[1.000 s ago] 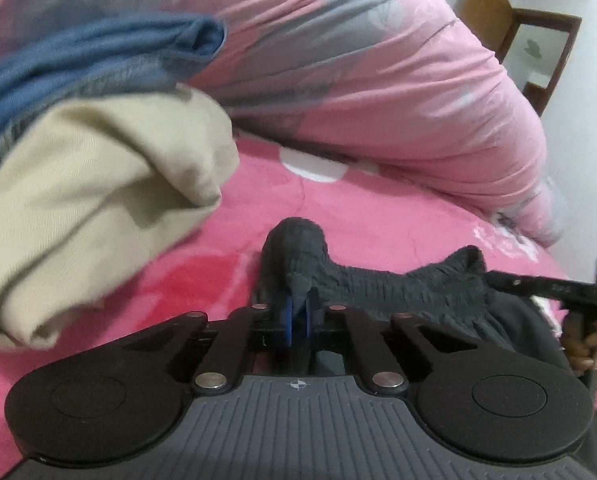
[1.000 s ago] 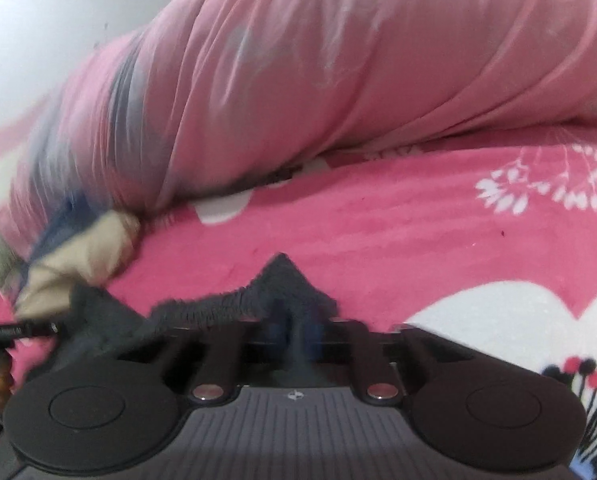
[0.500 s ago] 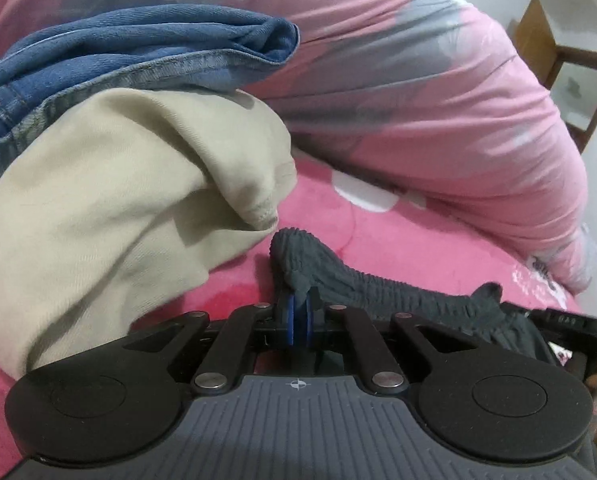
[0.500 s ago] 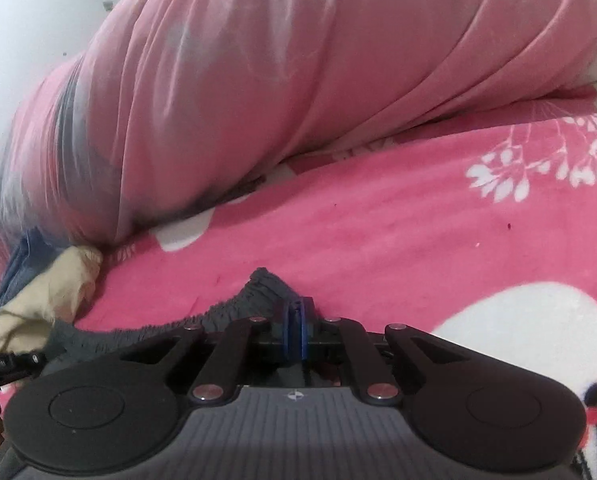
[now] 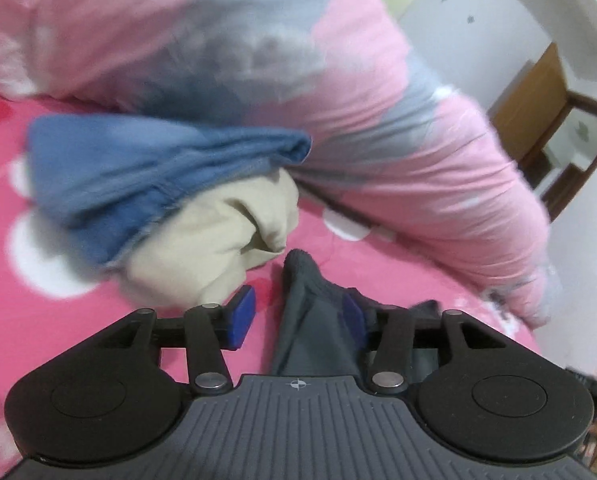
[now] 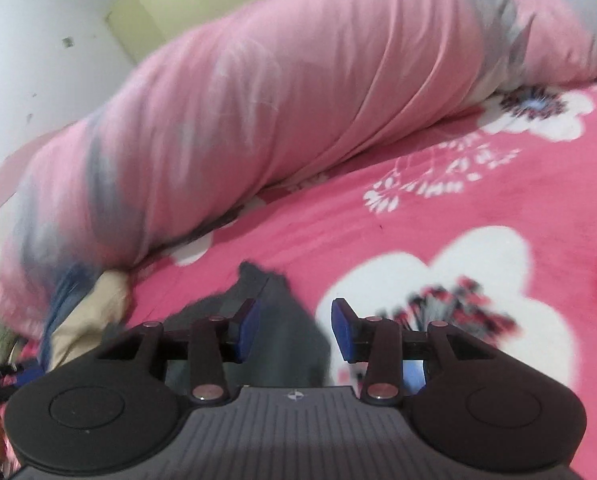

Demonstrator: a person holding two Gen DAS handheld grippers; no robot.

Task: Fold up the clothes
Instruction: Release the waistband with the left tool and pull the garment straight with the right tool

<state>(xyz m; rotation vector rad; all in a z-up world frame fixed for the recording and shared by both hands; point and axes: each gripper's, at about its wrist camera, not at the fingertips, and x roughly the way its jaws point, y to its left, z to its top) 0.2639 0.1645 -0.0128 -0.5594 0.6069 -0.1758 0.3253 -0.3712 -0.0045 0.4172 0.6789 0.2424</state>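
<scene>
Both tongs open over the dark garment on the bed

The left tongs (image 5: 294,316) and right tongs (image 6: 294,330) both stand wide apart, gripping nothing; the dark garment (image 5: 314,320) lies on the pink bed (image 6: 438,216) at lower centre of each frame, between the pads. Jeans (image 5: 158,164) on a beige garment (image 5: 226,236) sit at left. This fits a release; whether another fold is needed cannot be told.

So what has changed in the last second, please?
Both tongs, left and right, opened and let go of the dark grey garment, which now lies on the pink bedspread. The jeans and beige garment stayed stacked.
</scene>
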